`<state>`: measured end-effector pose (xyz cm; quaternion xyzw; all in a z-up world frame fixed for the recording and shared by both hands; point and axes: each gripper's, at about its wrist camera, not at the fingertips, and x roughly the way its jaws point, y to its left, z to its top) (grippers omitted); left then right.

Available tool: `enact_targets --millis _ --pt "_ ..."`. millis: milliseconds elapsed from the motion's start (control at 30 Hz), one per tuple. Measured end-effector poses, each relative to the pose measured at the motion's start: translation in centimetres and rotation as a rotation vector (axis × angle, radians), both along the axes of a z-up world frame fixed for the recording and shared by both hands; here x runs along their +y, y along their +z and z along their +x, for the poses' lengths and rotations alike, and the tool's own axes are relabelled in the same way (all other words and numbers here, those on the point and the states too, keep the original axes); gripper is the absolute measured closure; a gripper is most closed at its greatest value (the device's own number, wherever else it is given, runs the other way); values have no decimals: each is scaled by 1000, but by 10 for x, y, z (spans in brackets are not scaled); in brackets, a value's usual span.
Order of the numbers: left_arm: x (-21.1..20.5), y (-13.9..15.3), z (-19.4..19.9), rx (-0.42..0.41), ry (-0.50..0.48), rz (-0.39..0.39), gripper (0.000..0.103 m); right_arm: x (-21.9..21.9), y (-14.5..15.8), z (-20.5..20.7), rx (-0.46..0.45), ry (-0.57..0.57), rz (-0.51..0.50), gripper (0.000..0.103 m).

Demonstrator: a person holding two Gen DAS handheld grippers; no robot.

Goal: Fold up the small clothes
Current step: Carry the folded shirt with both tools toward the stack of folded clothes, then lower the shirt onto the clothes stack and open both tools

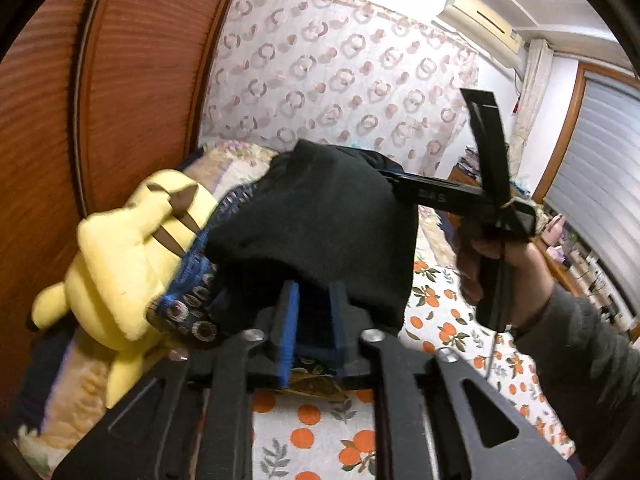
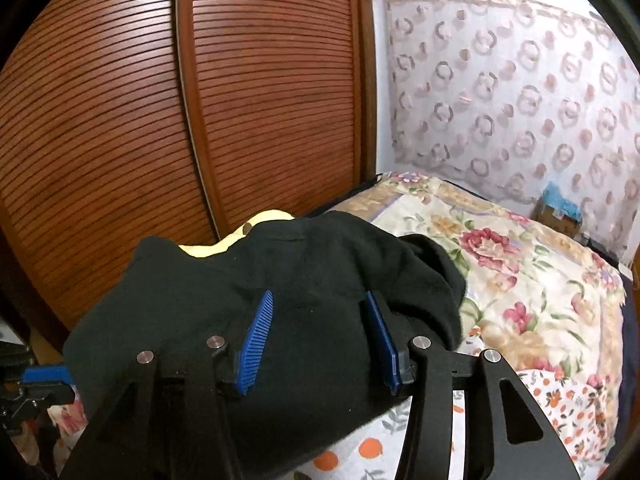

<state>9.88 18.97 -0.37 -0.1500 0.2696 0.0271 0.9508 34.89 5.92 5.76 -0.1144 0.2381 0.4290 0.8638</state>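
Left wrist view: left gripper (image 1: 312, 320) ribbed blue pads slightly parted around soft black fleece garment (image 1: 320, 216); plush yellow toy (image 1: 124, 256) left. Right gripper (image 2: 320, 340) open, fleece between pads.

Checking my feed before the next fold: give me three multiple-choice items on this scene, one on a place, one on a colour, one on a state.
1. Where is the yellow plush toy?
A. on the floor
B. beside the brown slatted wooden doors
C. inside a drawer
2. What colour is the bunched fleece garment?
A. black
B. red
C. white
3. How do the right gripper's jaws stand?
A. pressed together
B. apart
C. out of view
Key: B, it lies by the doors in the left wrist view; A, the cloth is black in both views; B, a wide gap shows between the blue pads.
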Motion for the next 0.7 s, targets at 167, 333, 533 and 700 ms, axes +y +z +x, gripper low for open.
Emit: enact_targets --millis 167,333,533,700 --pt "-7 14 -11 -54 -21 32 33 -34 21 -38 -38 -34 31 53" --pt "-30 27 -20 -101 -49 101 9 -83 25 -91 -57 -74 89 49" --pt "-59 39 -28 -136 -98 119 0 -134 17 -155 -58 -150 112 41" --pt "-86 47 -33 -153 -132 141 0 -172 18 -208 -55 -229 144 32"
